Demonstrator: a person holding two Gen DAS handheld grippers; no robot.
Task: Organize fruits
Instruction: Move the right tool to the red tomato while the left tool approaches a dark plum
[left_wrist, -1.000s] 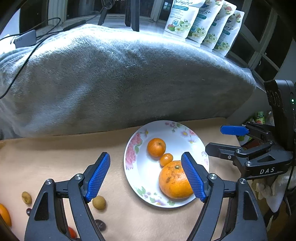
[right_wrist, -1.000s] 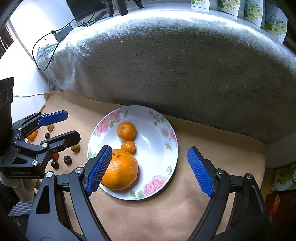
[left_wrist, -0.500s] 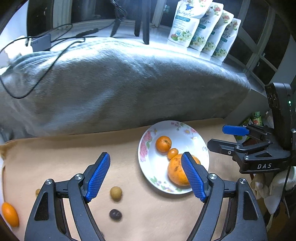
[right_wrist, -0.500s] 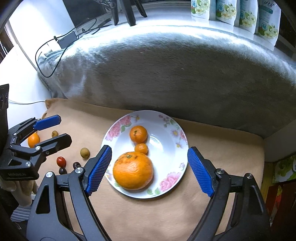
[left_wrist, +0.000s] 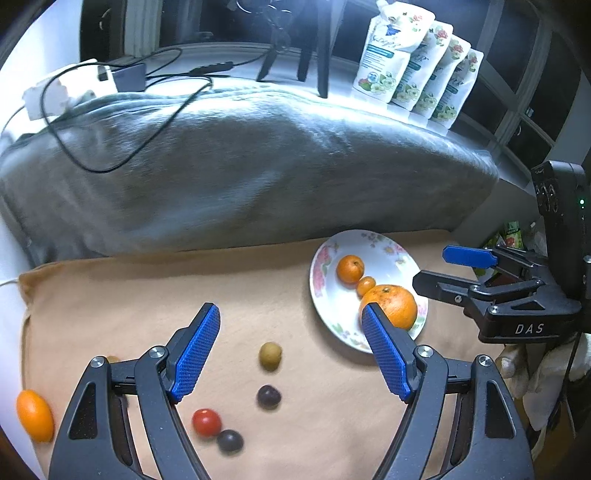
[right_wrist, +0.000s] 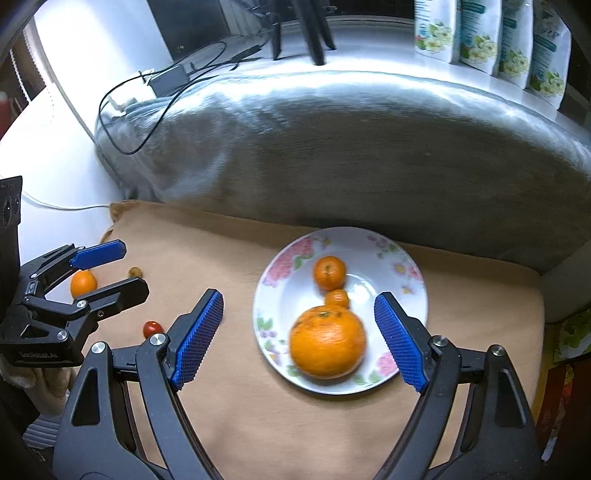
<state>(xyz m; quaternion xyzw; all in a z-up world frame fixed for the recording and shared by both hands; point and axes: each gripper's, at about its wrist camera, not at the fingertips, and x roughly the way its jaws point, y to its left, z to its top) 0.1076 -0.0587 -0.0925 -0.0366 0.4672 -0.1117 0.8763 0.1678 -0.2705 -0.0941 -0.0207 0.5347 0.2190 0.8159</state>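
**Three citrus plated, small fruits yet to be gathered**

Both grippers hang over the work area with nothing in them. The left gripper (left_wrist: 290, 356) has its blue fingers (left_wrist: 195, 352) spread wide above the loose fruits; the right gripper (right_wrist: 297, 338) is equally wide, empty, and frames the floral plate (right_wrist: 388, 254) from above.

The plate already carries a large orange (right_wrist: 327, 341), a mandarin (right_wrist: 328, 272) and a tiny citrus (right_wrist: 337, 298) between them, in a row. The step in hand looks like the gap between one placement and the next pick. Off the plate to its left lie a greenish-tan round fruit (left_wrist: 270, 355), a dark round fruit (left_wrist: 268, 396), a cherry tomato (left_wrist: 207, 421) touching or just beside another dark fruit (left_wrist: 229, 440), and an oval orange fruit (left_wrist: 34, 410) near the edge. A small brownish piece (right_wrist: 135, 272) sits farther back; blur makes its kind hard to tell.

The next move likely calls for the left gripper to lower over one small fruit, narrow its fingers considerably, and pinch gently, since these pieces can roll.

The surface is a tan cloth (left_wrist: 258, 280), soft and slightly wrinkled. Behind it lies a grey plush blanket (left_wrist: 240, 166) with cables (left_wrist: 110, 162) draped on it, and floral pouches (left_wrist: 417, 77) stand along a window ledge.
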